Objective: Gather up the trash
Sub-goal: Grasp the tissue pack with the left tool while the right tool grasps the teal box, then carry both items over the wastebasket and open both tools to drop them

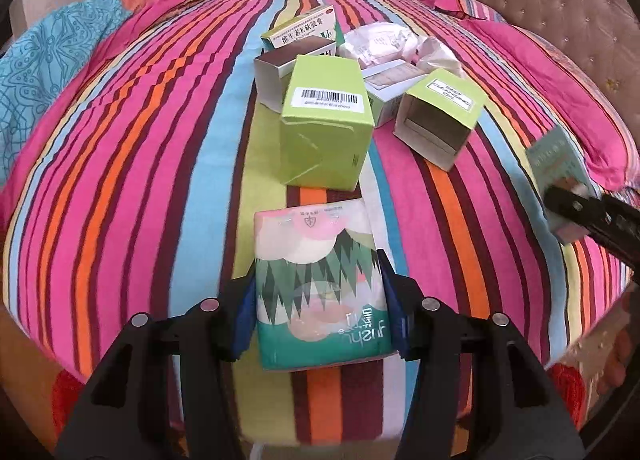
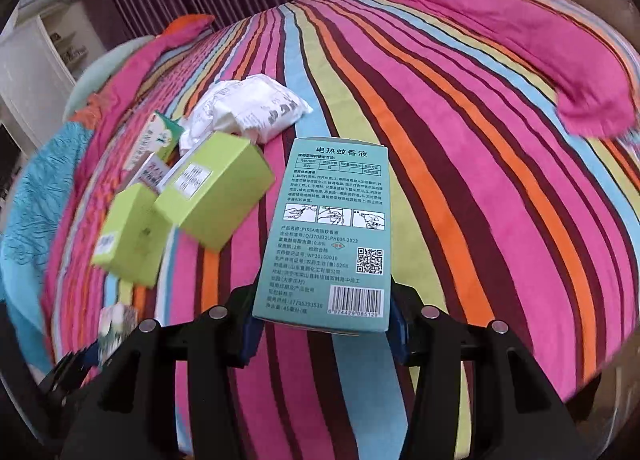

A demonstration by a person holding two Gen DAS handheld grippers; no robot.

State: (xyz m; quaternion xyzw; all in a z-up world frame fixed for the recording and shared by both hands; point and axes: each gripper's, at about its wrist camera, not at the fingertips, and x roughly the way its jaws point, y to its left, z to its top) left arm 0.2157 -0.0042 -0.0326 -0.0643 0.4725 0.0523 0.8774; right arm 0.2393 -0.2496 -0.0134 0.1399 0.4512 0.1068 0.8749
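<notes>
A soft tissue pack [image 1: 320,260] with a green-and-pink print lies on the striped bedsheet [image 1: 120,140]. My left gripper [image 1: 320,312] is shut on its near end, a blue pad against each side. In the right wrist view my right gripper [image 2: 324,324] is shut on a teal carton [image 2: 336,228] printed with text, a QR code and a barcode, and holds it tilted above the sheet. That carton [image 1: 556,156] and the right gripper [image 1: 580,212] also show blurred at the right edge of the left wrist view. More trash lies beyond: a closed green box [image 1: 324,132] and an open green box [image 1: 440,116].
Behind the green boxes sit a silver open box [image 1: 288,68], a vitamin carton [image 1: 304,32] and crumpled white wrappers [image 1: 384,44]. A blue patterned quilt [image 1: 52,60] covers the left, a pink pillow [image 2: 560,60] lies at the right, and a tufted headboard [image 1: 552,0] stands behind.
</notes>
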